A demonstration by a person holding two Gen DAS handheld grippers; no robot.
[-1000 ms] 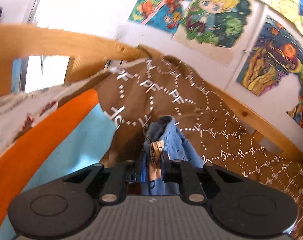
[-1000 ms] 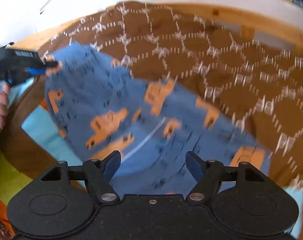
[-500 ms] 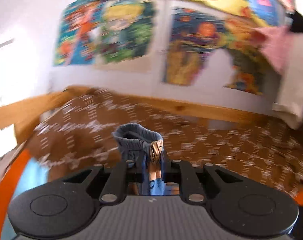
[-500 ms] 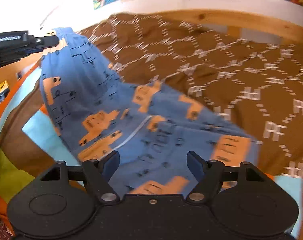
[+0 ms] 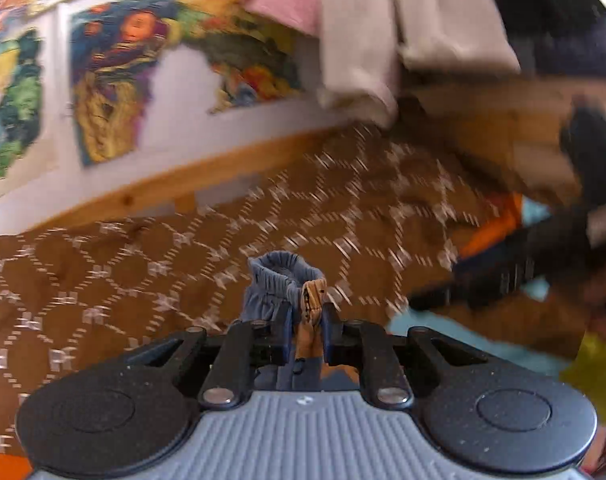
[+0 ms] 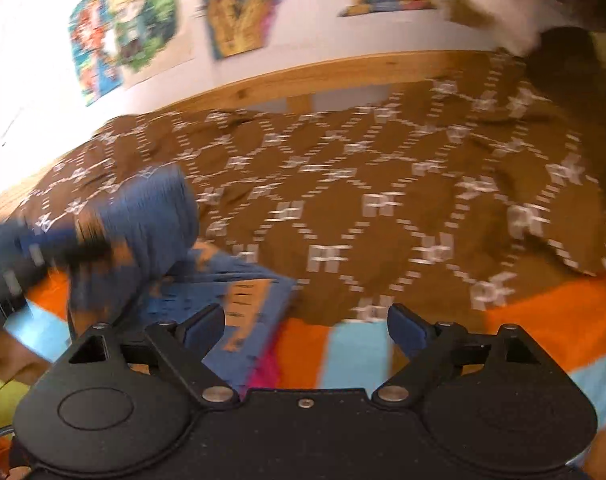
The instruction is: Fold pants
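Note:
The pants (image 6: 159,232) are blue with orange patches. They hang and bunch at the left of the right wrist view, over the brown patterned blanket (image 6: 383,184). My left gripper (image 5: 307,312) is shut on the gathered waistband (image 5: 281,280) of the pants. It shows blurred at the left edge of the right wrist view (image 6: 55,252), holding the pants up. My right gripper (image 6: 305,326) is open and empty, to the right of the pants' lower edge (image 6: 255,300). It shows as a dark blur at the right of the left wrist view (image 5: 503,276).
The bed has a wooden frame (image 6: 311,76) against a white wall with colourful posters (image 6: 239,8). An orange and light blue striped cover (image 6: 543,320) lies at the near edge. Pale clothes (image 5: 403,32) hang at the upper right.
My left gripper has swung right with the waistband, carrying the pants across. The pants have shifted left in the right wrist view. My right gripper stays open.

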